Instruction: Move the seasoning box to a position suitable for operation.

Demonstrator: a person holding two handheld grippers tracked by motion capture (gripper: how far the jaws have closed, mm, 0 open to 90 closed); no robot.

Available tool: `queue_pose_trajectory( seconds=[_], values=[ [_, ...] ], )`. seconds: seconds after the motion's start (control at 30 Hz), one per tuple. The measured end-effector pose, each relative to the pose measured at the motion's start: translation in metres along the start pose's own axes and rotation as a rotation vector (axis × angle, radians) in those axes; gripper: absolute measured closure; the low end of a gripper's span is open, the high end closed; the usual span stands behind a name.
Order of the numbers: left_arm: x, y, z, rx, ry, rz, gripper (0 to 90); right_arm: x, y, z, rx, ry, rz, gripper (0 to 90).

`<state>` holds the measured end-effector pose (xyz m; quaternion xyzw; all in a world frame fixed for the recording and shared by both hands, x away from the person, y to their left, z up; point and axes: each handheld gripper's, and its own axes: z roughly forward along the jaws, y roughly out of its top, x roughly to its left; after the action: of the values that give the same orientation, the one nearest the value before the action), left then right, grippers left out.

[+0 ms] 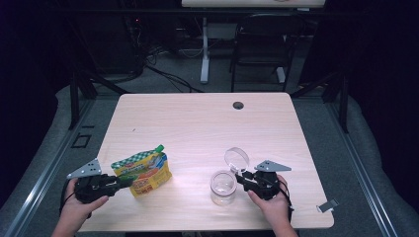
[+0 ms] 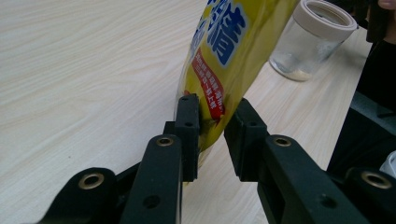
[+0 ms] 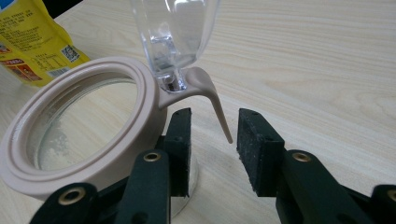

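Note:
A yellow stand-up pouch [image 1: 142, 172] with a green cap stands at the table's front left. My left gripper [image 1: 129, 181] reaches it from the left; in the left gripper view the pouch [image 2: 224, 51] has its lower edge between the jaws of that gripper [image 2: 217, 121], one pad touching, the other apart, so it is open. A clear jar [image 1: 223, 187] with a beige rim [image 3: 93, 140] stands at the front right, its hinged clear lid [image 1: 236, 159] flipped up. My right gripper [image 1: 238, 178] is open, its jaws [image 3: 214, 128] either side of the beige latch tab [image 3: 219, 112].
The pale wooden table [image 1: 197, 123] has a cable hole [image 1: 238, 105] near its far edge. A small grey clip [image 1: 327, 205] lies at the front right corner. A dark chair [image 1: 262, 44] and a desk leg stand beyond the table.

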<state>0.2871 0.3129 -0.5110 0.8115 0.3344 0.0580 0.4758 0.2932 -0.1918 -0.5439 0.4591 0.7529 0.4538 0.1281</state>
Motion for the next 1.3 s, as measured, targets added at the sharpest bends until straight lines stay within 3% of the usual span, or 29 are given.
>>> queue_pose_trajectory(
  seconds=[0.17,0.47,0.6,0.83,1.3],
  values=[
    [0.005,-0.002,0.006,0.002,-0.028,-0.033,71.0,-0.001,-0.001,-0.001,0.004,-0.002,-0.003,65.5],
    [0.006,-0.003,0.023,0.056,-0.03,-0.036,61.5,-0.002,-0.003,-0.003,0.004,-0.01,0.002,65.2],
    [0.007,-0.003,0.028,0.059,-0.053,-0.042,58.9,-0.001,-0.004,-0.005,-0.002,-0.008,0.005,65.1],
    [0.012,-0.005,0.033,0.033,-0.085,-0.063,54.3,-0.001,-0.007,-0.008,0.0,-0.018,0.004,64.9],
    [0.012,-0.008,0.032,0.015,-0.099,-0.07,52.2,-0.002,-0.007,-0.009,-0.006,-0.016,0.007,64.7]
  ],
)
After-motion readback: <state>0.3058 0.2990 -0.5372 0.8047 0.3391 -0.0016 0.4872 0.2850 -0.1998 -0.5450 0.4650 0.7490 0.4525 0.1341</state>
